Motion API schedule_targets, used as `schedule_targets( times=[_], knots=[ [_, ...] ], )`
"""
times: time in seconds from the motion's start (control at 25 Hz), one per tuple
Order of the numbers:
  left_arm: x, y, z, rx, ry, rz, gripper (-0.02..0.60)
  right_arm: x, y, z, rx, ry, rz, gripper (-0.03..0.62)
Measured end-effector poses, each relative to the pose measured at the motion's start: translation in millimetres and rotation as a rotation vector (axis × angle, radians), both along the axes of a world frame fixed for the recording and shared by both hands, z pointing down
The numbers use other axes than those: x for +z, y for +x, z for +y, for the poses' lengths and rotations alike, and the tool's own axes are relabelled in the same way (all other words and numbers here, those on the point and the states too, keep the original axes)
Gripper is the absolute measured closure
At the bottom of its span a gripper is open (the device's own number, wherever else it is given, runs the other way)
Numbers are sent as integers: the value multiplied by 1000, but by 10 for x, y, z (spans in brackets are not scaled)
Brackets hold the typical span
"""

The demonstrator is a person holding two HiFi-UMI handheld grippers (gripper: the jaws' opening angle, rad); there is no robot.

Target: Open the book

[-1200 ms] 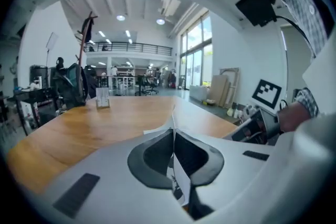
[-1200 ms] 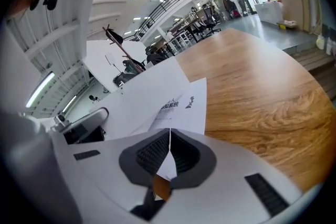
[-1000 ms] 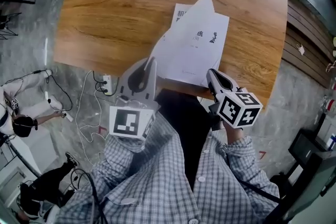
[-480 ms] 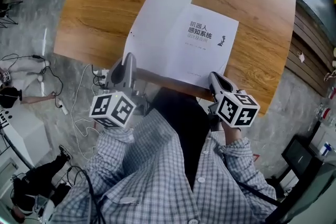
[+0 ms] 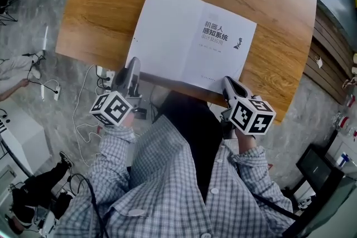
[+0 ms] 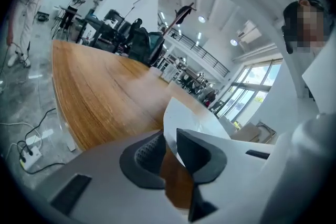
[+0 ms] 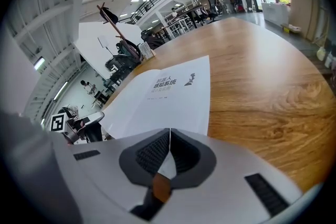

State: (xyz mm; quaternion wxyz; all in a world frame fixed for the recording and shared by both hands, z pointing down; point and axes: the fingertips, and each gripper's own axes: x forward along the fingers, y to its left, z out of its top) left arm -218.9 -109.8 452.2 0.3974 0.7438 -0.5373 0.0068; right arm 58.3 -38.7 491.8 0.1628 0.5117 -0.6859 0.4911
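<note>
Book (image 5: 184, 36) lay open and flat on the wooden table (image 5: 111, 3), at the near edge, directly in front of the person.

Hard to see:
- Both near corners of the book were covered by the grippers in the head view.
- The print on the right-hand page was too small to read. The left-hand page looked blank.
- Where the near edge of the book sat against the table edge could not be made out behind the grippers and the checked sleeves (image 5: 167, 175).

Orientation:
- The long axis of the open spread ran left to right along the near table edge. In the head view it was turned slightly, with the right end nearer the person.
- The fold ran away from the person.
- The printed title stood upright as seen from the person's side.

Grippers:
- Left gripper (image 5: 131, 67) was at the near left corner of the book. Its jaws were opening, with a narrow gap between the pads and wood showing through it. The white page corner sat in the gap at the tips, and the pads no longer pressed on it.
- Right gripper (image 5: 227, 83) was at the near right corner. Its jaws were closed together on the thin edge of the right-hand page, which showed as a white sliver between the pads.

Beyond the table were a grey floor (image 5: 33, 81) and loose cables (image 5: 89, 114).
</note>
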Motion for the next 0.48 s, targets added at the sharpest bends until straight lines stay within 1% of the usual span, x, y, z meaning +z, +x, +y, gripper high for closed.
schedule_targets(
  times=[0.08, 0.12, 0.2, 0.28, 0.36, 0.48],
  knots=[
    [15, -56, 14, -6, -8, -2, 531, -3, 2, 7, 5, 1, 3, 572],
    [29, -118, 28, -19, -15, -20, 525, -4, 5, 10, 6, 1, 4, 572],
    [43, -302, 60, -59, -24, -75, 525, -1, 6, 8, 4, 4, 4, 572],
    [4, -465, 76, -85, -14, -130, 526, 3, 3, 2, 4, 6, 4, 572],
    [-87, -511, 64, -76, 14, -183, 526, 1, 1, 3, 3, 6, 8, 572],
    [-217, -329, 9, -11, 58, -248, 526, -57, -1, -4, 8, 33, 8, 572]
  ],
)
